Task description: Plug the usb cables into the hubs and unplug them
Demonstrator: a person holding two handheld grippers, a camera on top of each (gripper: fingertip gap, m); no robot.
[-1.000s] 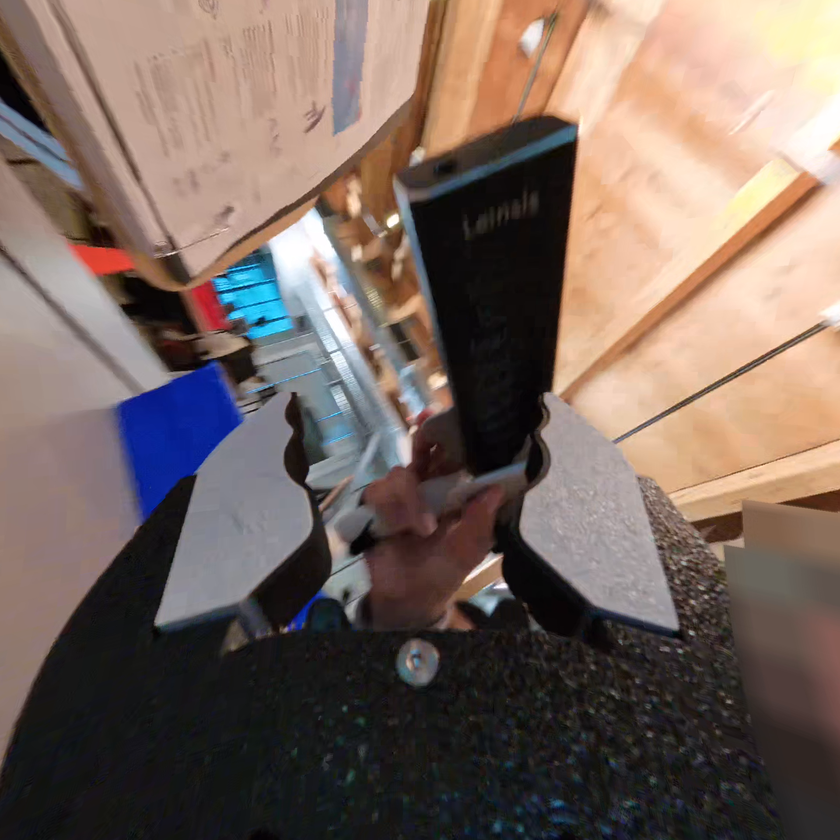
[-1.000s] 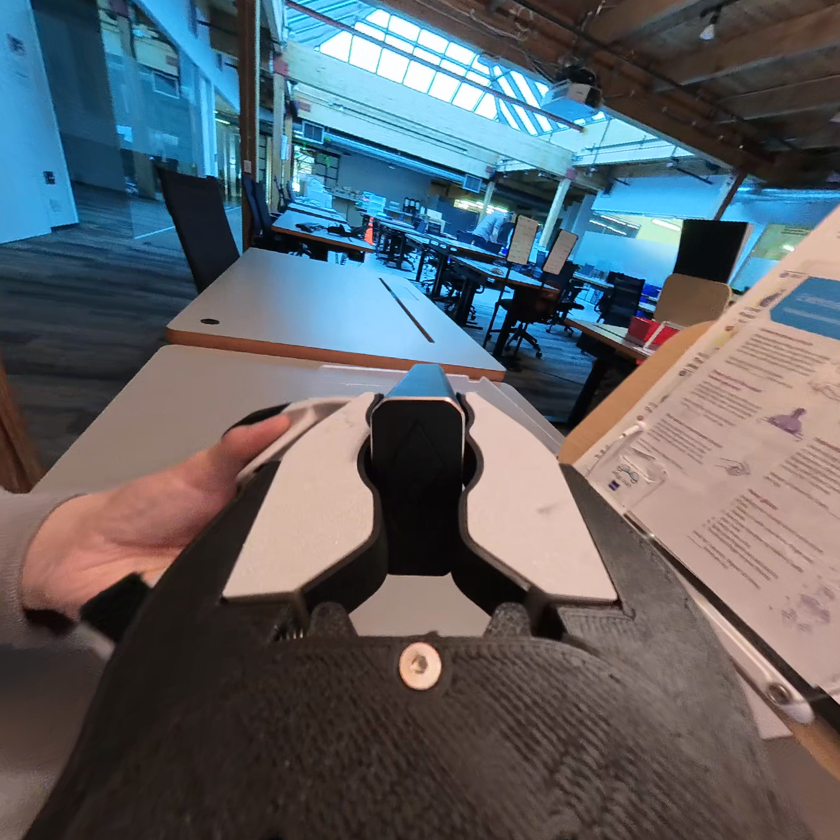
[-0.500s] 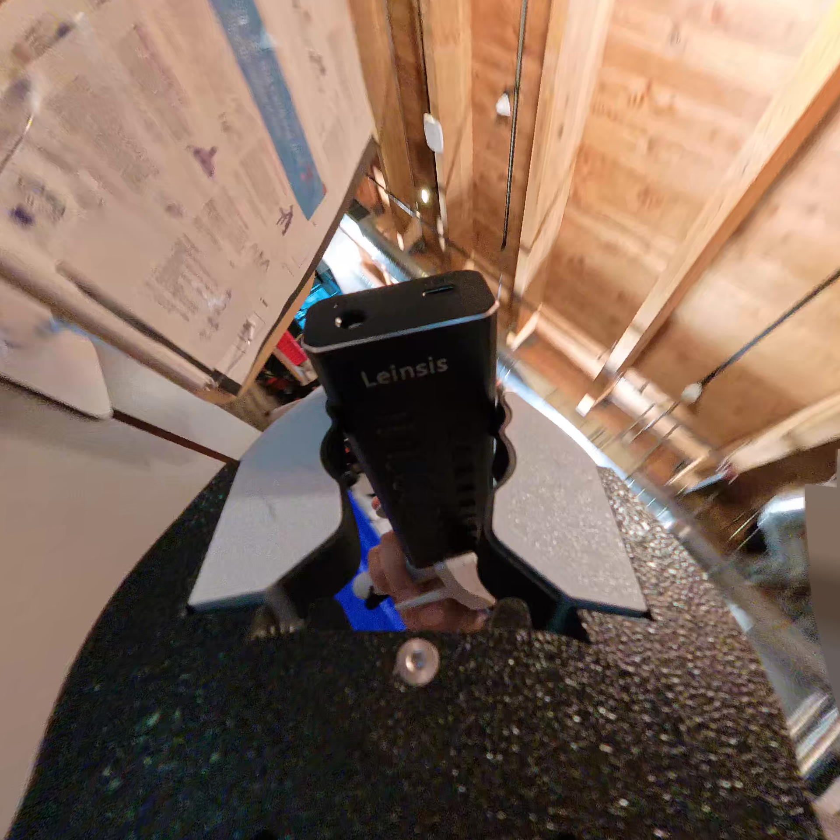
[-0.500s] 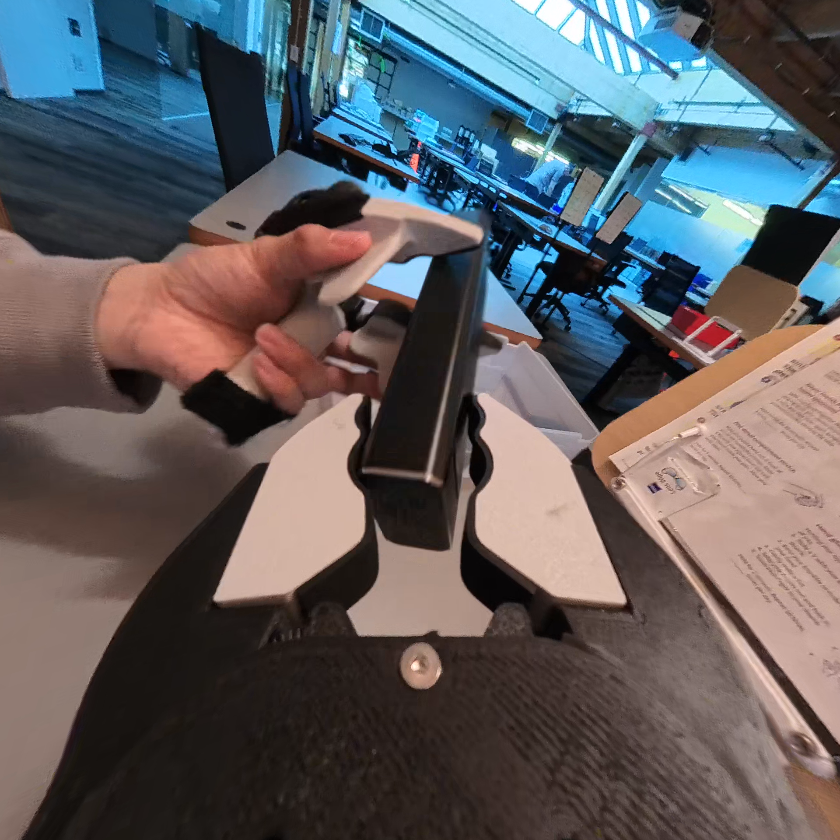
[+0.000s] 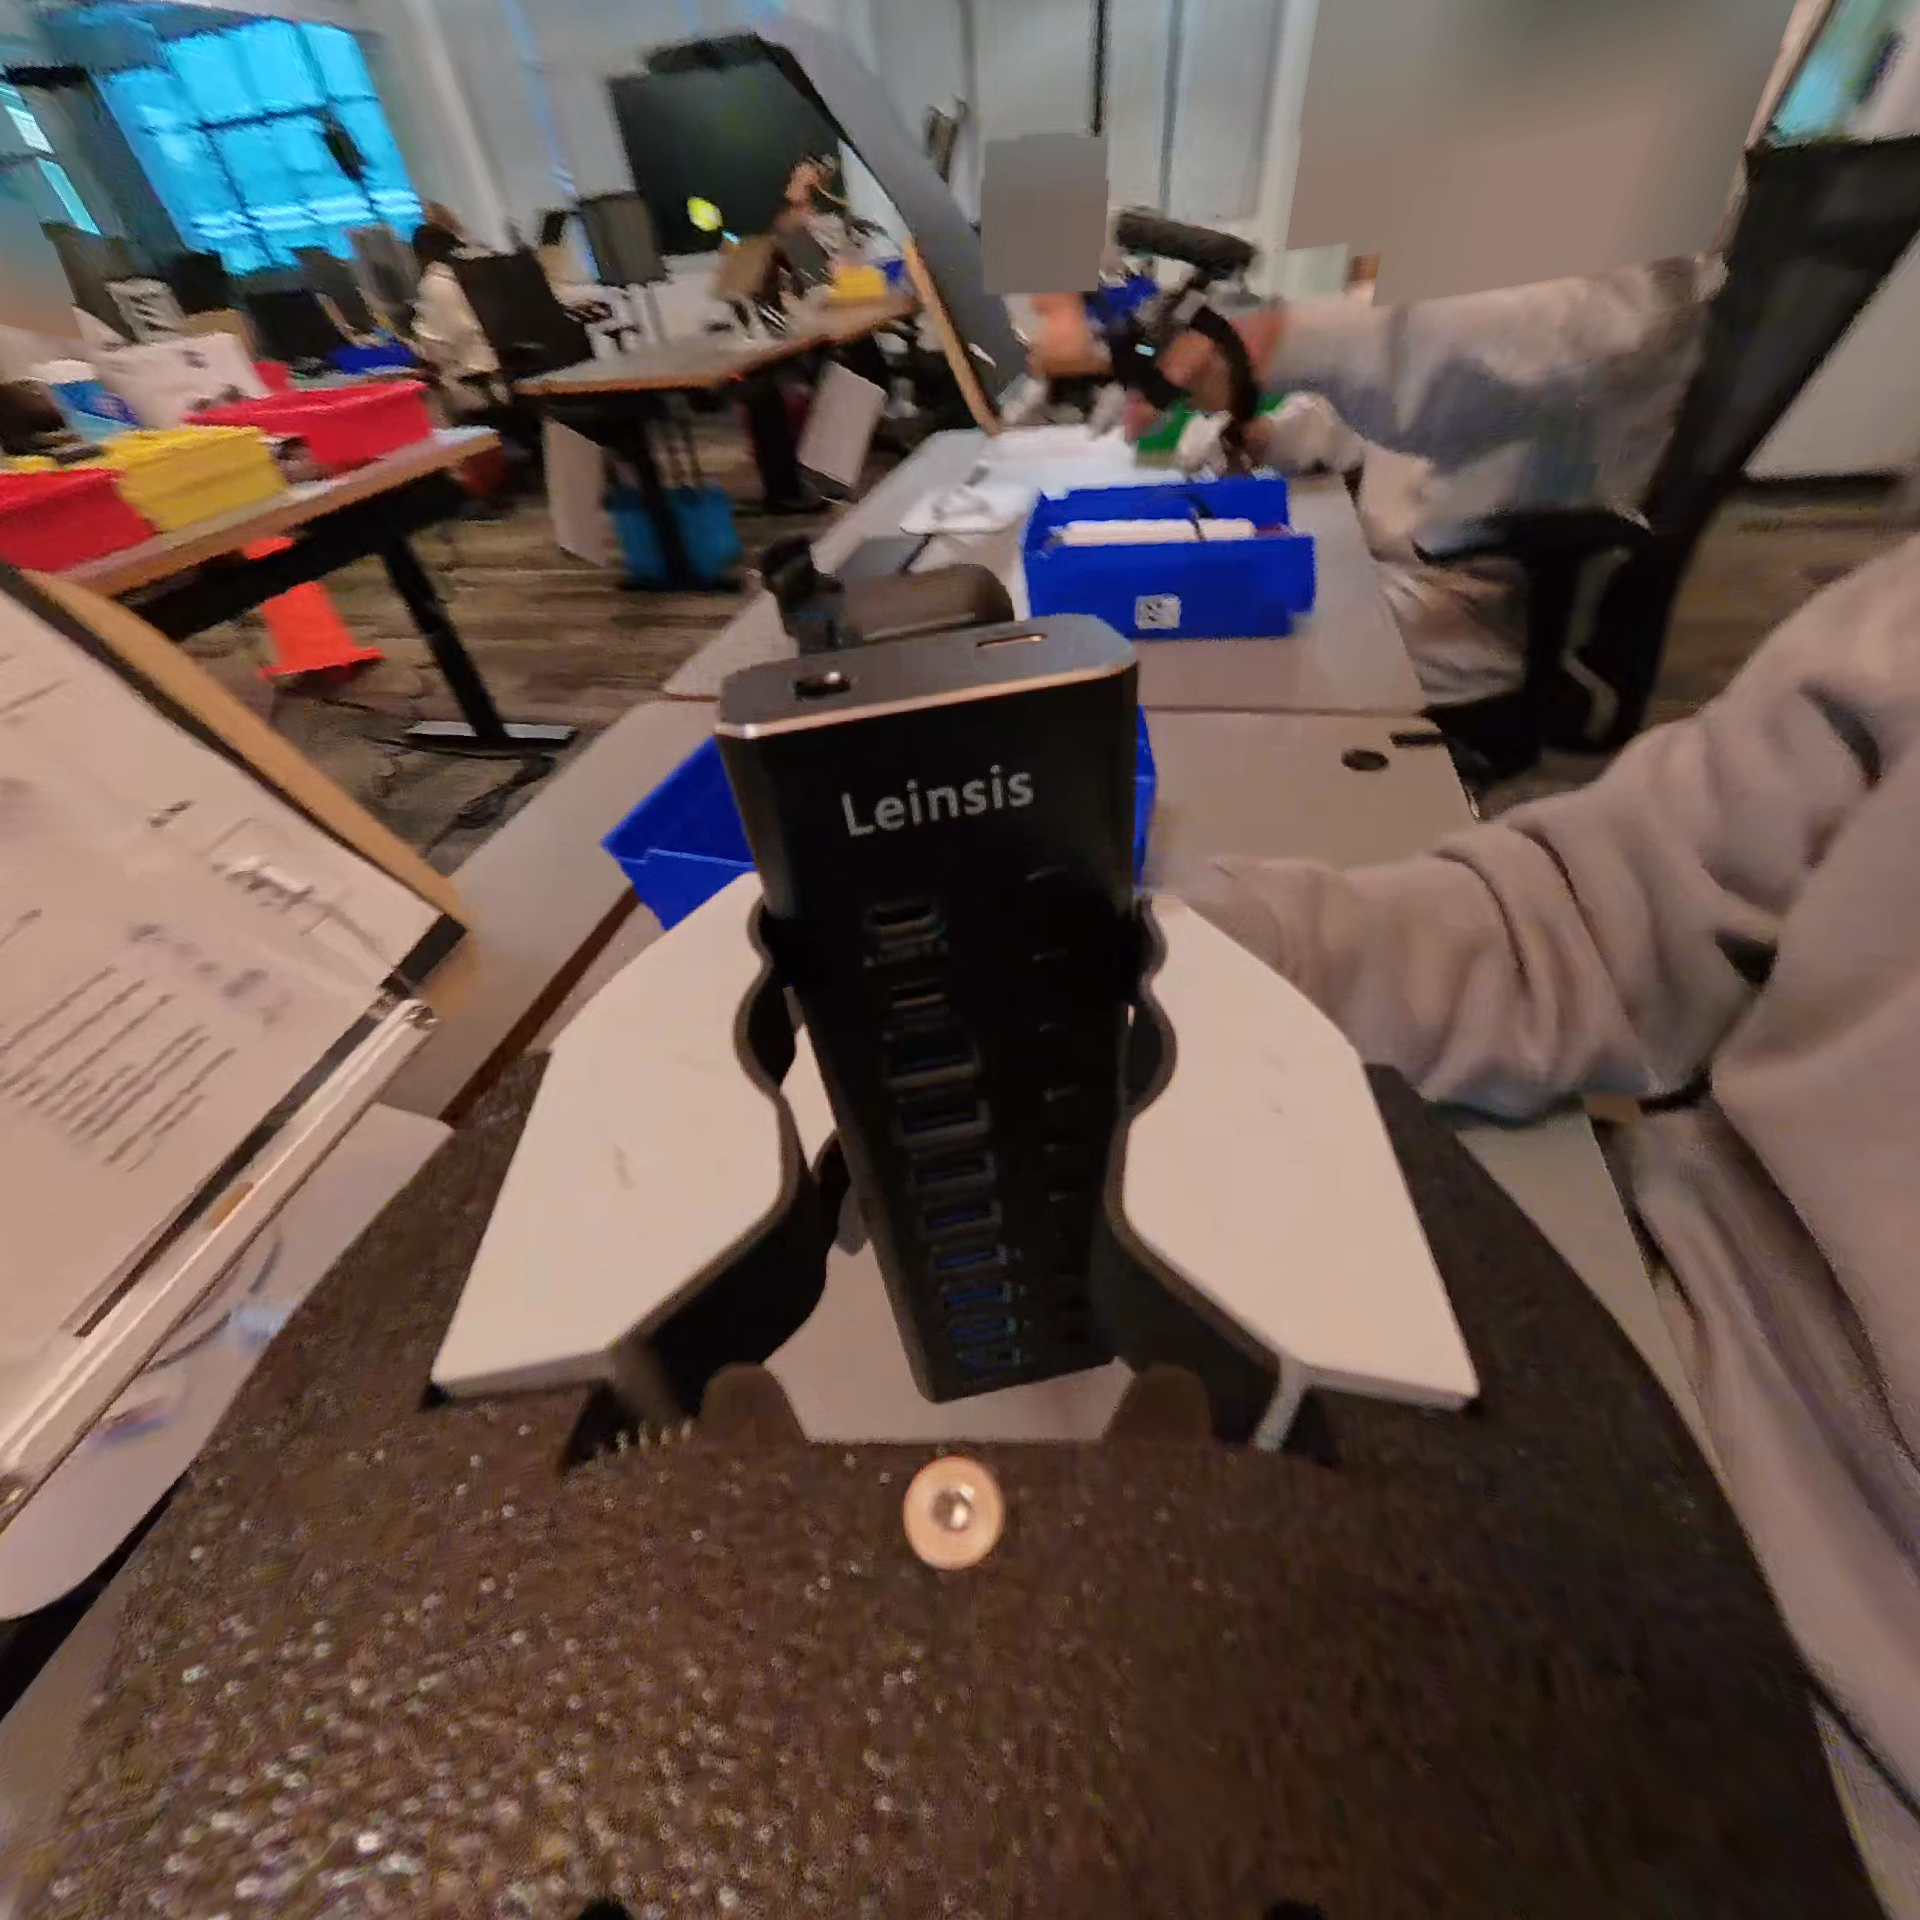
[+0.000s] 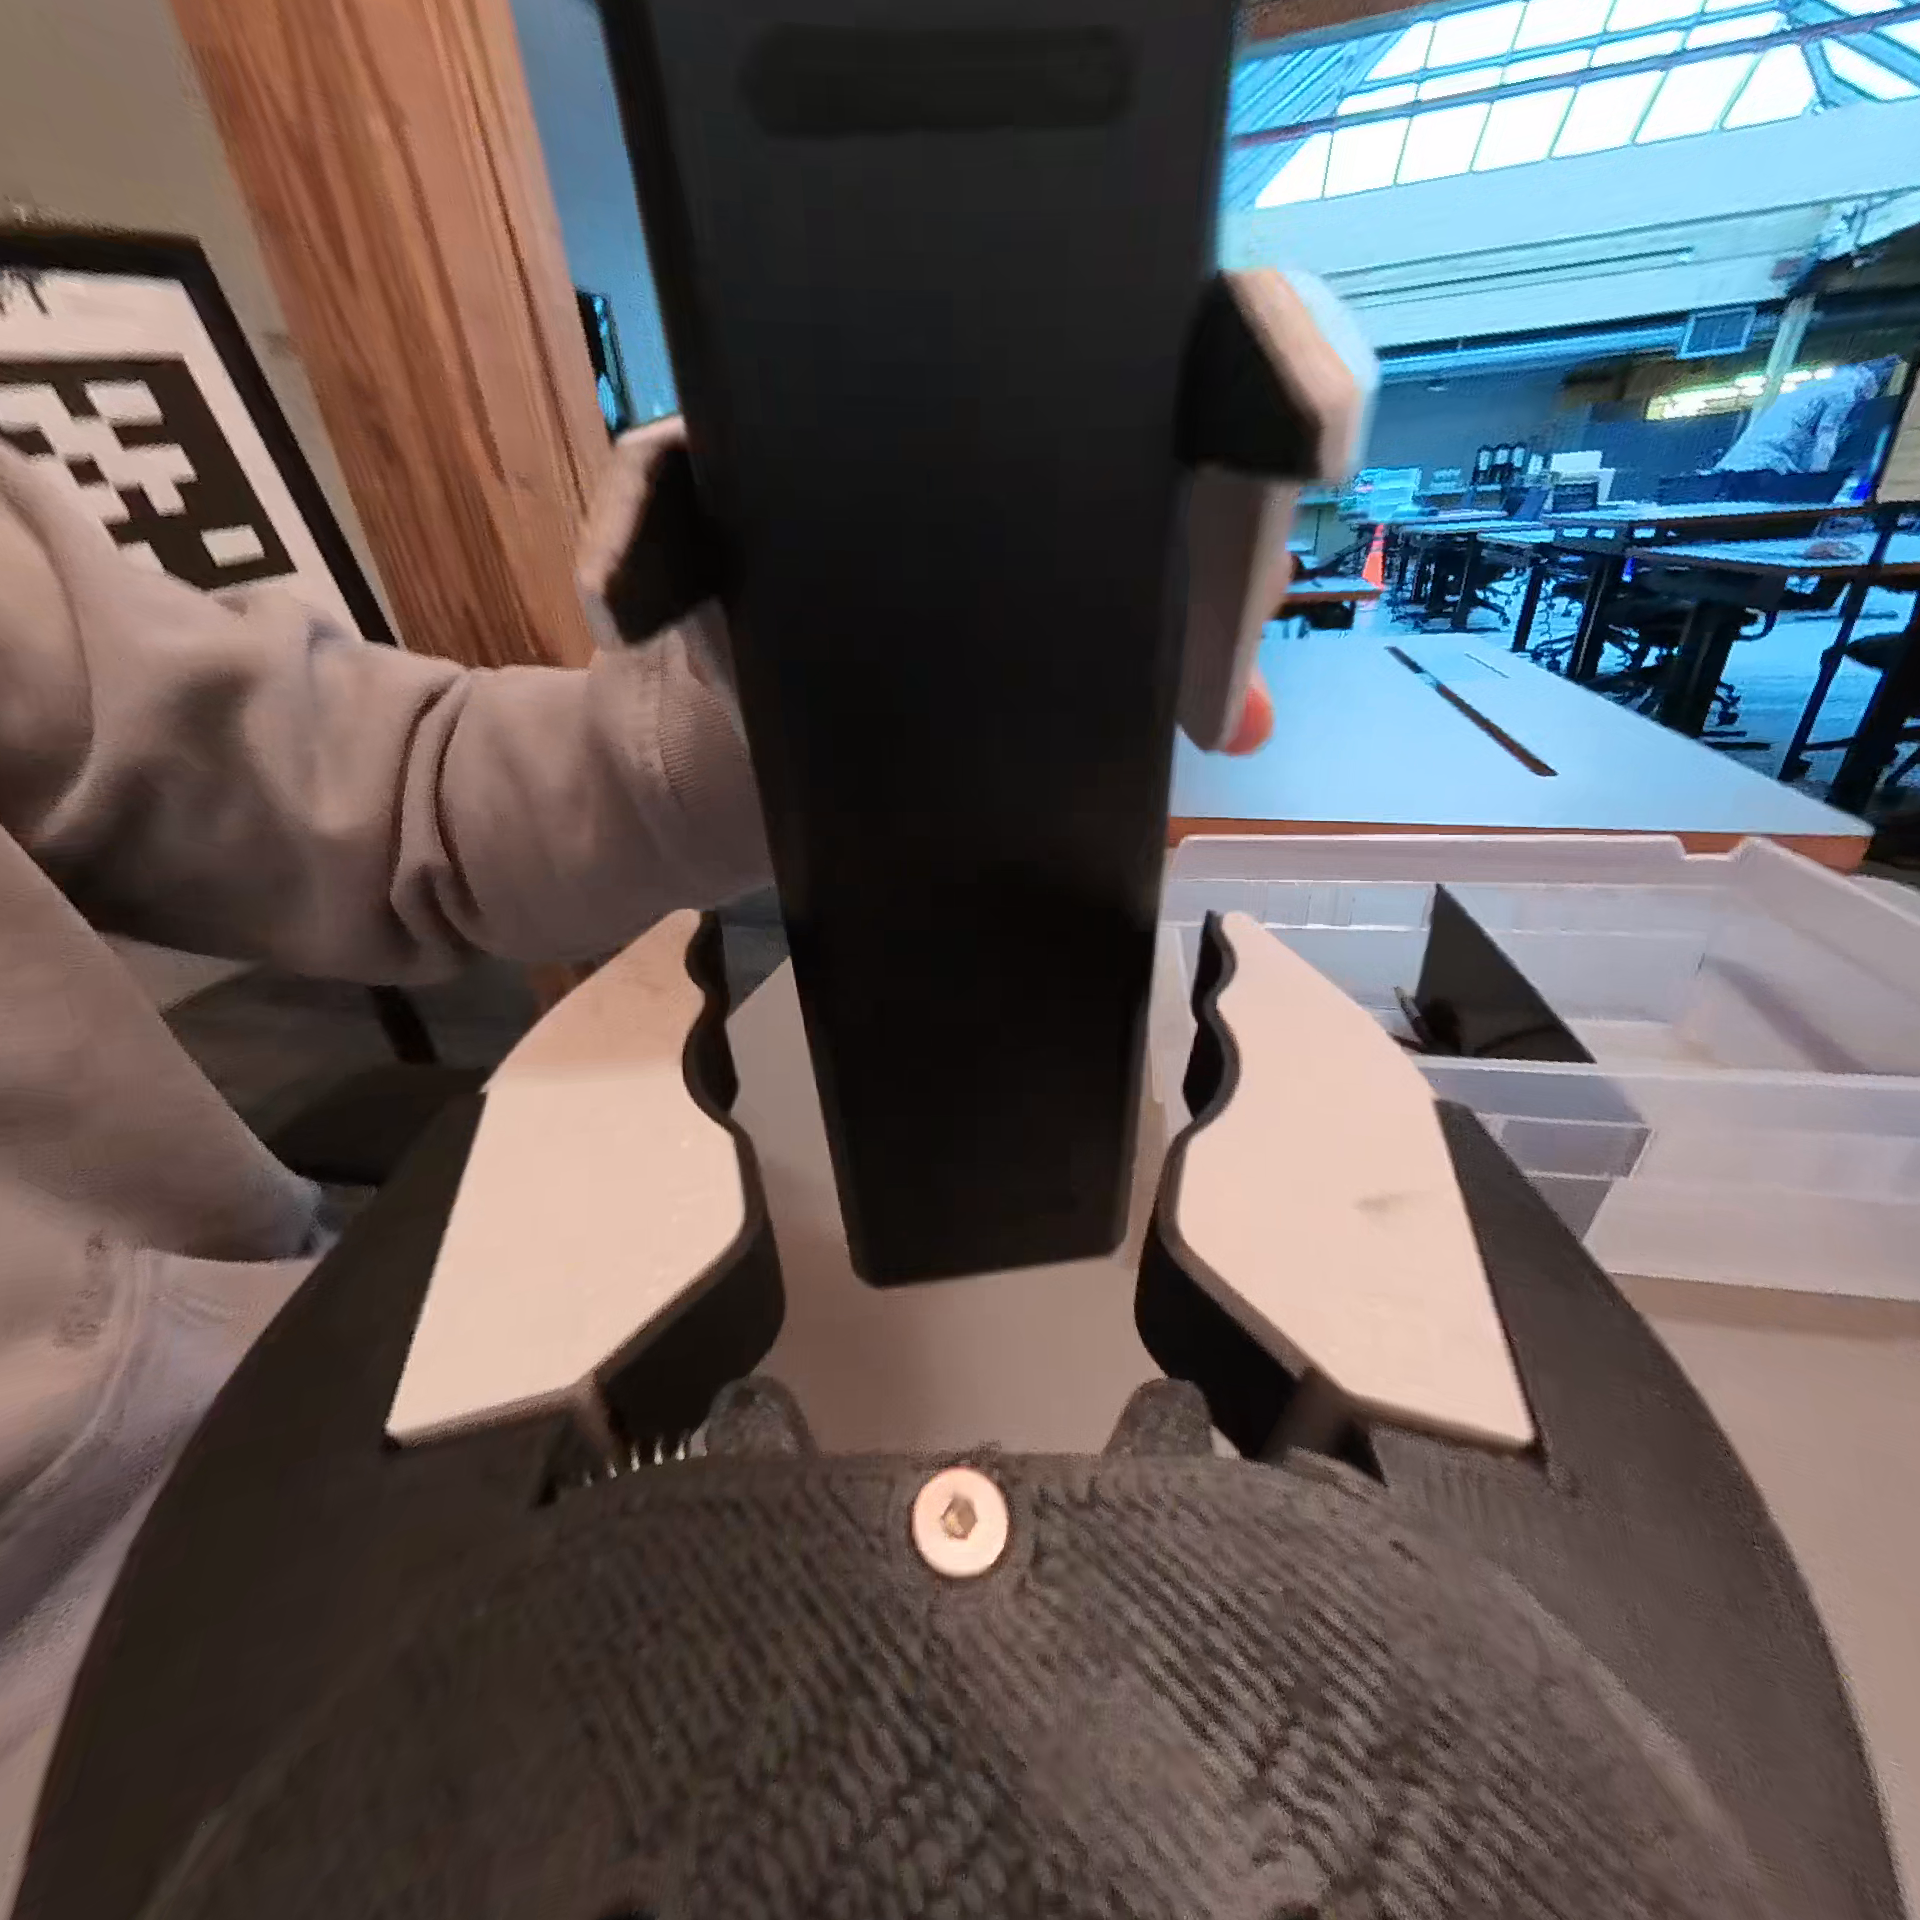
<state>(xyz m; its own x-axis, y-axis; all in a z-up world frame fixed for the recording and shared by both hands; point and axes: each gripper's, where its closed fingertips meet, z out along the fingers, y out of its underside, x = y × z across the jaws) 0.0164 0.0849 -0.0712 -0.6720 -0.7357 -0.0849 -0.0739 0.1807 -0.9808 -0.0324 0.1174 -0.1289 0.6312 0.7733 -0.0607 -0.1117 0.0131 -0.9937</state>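
Hub (image 5: 940,997) now in left gripper (image 5: 951,935), out of parted right gripper (image 6: 961,1029).

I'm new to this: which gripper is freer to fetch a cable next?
Likely the right gripper: its jaws stand open, off the black hub. The left gripper is shut on that hub, holding it.
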